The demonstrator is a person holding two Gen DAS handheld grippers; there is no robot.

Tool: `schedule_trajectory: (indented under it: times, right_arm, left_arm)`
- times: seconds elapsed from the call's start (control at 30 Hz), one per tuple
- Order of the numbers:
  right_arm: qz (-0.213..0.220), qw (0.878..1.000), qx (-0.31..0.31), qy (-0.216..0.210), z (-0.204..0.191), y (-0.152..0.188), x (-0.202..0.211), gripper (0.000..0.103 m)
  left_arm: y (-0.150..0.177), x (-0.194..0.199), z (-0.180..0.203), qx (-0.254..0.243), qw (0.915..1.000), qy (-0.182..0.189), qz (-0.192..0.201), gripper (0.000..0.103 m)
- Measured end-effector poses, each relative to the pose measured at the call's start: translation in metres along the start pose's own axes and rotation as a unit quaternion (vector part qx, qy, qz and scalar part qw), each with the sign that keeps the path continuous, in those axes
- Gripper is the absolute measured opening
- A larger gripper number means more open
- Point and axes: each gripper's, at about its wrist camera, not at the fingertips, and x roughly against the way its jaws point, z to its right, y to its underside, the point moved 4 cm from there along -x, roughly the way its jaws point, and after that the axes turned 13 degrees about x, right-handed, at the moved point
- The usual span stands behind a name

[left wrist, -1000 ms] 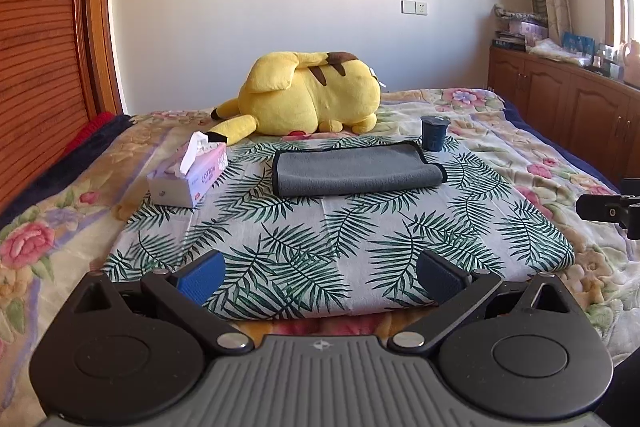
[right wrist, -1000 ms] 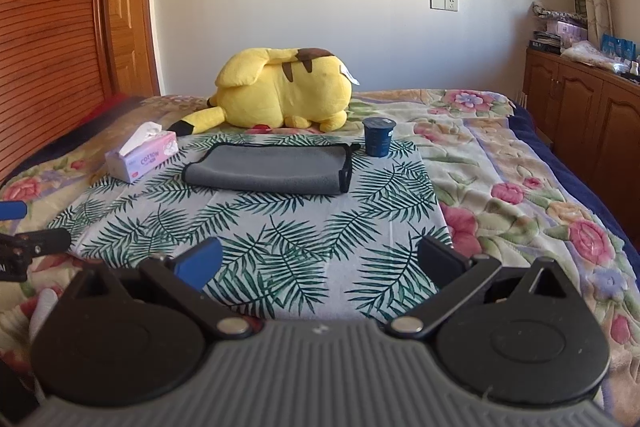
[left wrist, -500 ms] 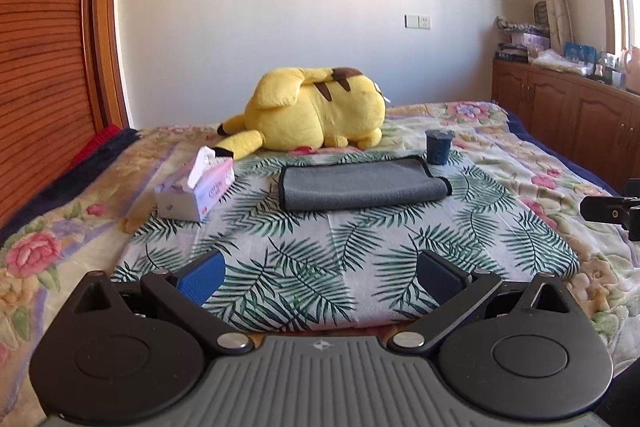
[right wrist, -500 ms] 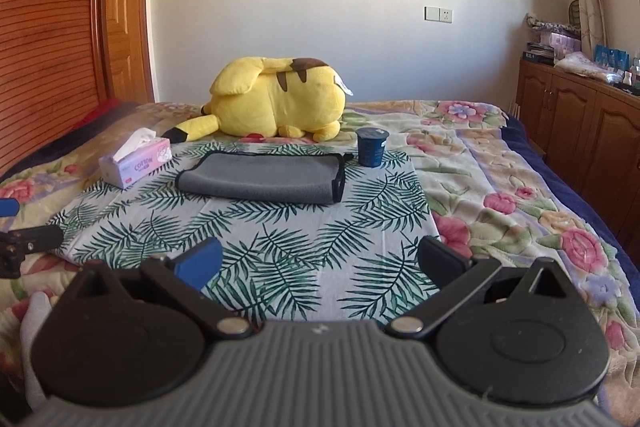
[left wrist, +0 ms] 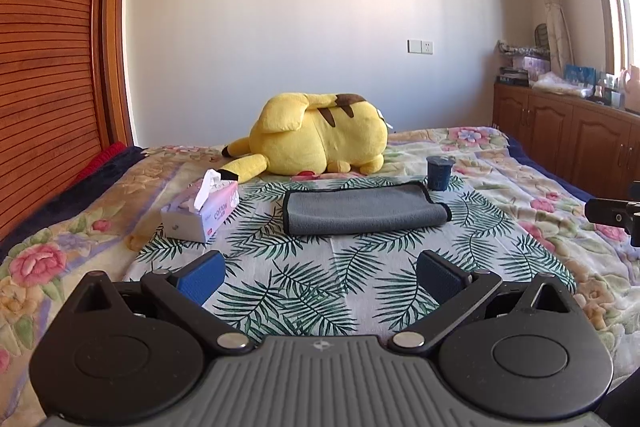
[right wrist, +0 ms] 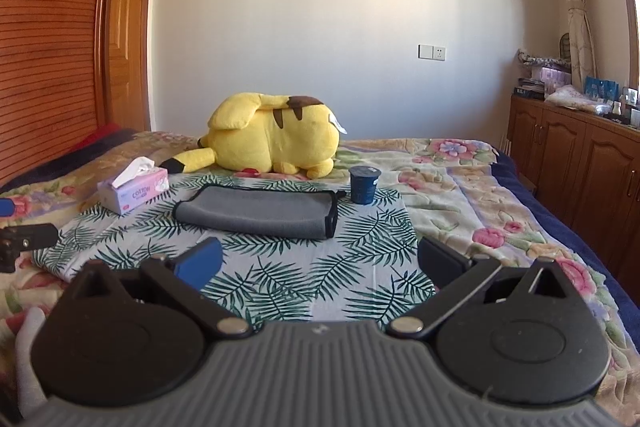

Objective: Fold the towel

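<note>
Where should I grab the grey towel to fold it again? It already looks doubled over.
Probably the two black-trimmed corners of the grey folded microfibre towel at its short end nearest the dark blue cup. Come in low from that side: the layers there lie open, while the near long edge is a rounded fold. Both hand-held grippers are open and well short of it.

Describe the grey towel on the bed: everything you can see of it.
The grey towel is a soft, plush-looking cloth with dark edging, already folded into a flat, wide rectangle of layers. It lies on the palm-leaf sheet near the middle of the bed, in front of the yellow plush toy, between the tissue box and the dark blue cup. None of these touches it, and neither gripper holds it.
</note>
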Motion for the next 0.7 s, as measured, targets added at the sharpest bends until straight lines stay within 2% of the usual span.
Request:
schedule_trajectory:
  times: [0.7]
  right_arm:
    - [0.013,1.000,-0.002,0.007,0.0007,-0.0006,0.0032,0.103]
  left_arm:
    - [-0.0026,0.0061,-0.0005,-0.003,0.9999,0.004,0.014,0.087]
